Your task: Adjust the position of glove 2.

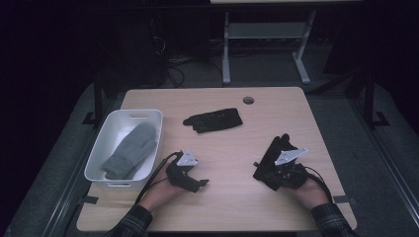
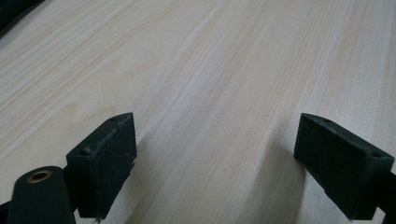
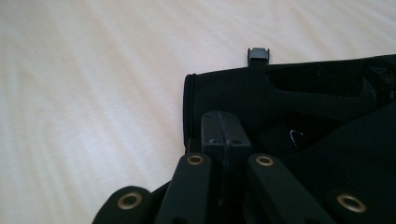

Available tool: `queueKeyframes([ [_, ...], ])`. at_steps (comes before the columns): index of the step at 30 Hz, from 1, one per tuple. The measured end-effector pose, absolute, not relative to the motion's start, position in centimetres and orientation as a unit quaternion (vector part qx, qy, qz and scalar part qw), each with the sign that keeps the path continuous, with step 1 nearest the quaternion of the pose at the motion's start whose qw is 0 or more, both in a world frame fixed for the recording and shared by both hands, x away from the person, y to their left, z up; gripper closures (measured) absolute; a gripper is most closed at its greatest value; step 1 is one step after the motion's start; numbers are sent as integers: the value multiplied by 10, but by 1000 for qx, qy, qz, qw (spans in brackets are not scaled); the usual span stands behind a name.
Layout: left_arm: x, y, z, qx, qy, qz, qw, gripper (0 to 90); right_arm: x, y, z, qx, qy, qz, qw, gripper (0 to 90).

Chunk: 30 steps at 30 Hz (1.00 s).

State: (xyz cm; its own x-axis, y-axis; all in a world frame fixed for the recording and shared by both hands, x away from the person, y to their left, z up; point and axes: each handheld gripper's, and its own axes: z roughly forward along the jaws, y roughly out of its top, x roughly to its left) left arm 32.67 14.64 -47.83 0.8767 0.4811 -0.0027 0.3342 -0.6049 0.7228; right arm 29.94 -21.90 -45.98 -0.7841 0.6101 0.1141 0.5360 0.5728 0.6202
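A black glove (image 1: 274,152) lies on the right side of the wooden table (image 1: 232,207), and my right gripper (image 1: 271,170) sits at its near end. In the right gripper view the jaws are pressed together at the cuff edge of that black glove (image 3: 299,93), so my right gripper (image 3: 223,135) is shut on it. A second black glove (image 1: 213,120) lies flat at the table's middle back. My left gripper (image 1: 197,184) rests low over the table's front left. Its jaws stand wide apart in the left gripper view, with only bare wood between them (image 2: 215,140).
A white bin (image 1: 99,148) stands at the table's left edge with a grey mitten (image 1: 131,149) inside. A round cable hole (image 1: 248,100) sits near the back edge. Behind the table are a desk frame (image 1: 267,34) and loose cables on the floor.
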Motion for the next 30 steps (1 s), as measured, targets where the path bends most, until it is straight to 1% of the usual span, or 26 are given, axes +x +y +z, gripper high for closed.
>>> queueKeyframes([
  [6, 327, 146, -478, 891, 229, 97, 381, 121, 283, -210, -458, 304, 893, 330, 39, 900],
  [8, 327, 146, -478, 891, 229, 97, 381, 121, 281, -210, -457, 296, 895, 331, 44, 900],
  [10, 327, 146, -478, 891, 229, 96, 381, 121, 282, -213, -452, 302, 888, 341, 58, 900],
  [14, 327, 146, -478, 891, 229, 97, 381, 120, 296, -228, -442, 330, 871, 351, 95, 900],
  [18, 327, 146, -478, 891, 229, 97, 381, 121, 319, -246, -441, 369, 852, 348, 126, 900],
  [23, 327, 146, -478, 890, 229, 96, 381, 120, 344, -259, -442, 401, 837, 341, 151, 900],
  [27, 327, 146, -478, 890, 230, 96, 381, 121, 358, -264, -445, 418, 830, 334, 157, 900],
  [30, 327, 146, -478, 891, 230, 96, 380, 121, 365, -266, -449, 425, 828, 333, 153, 900],
])
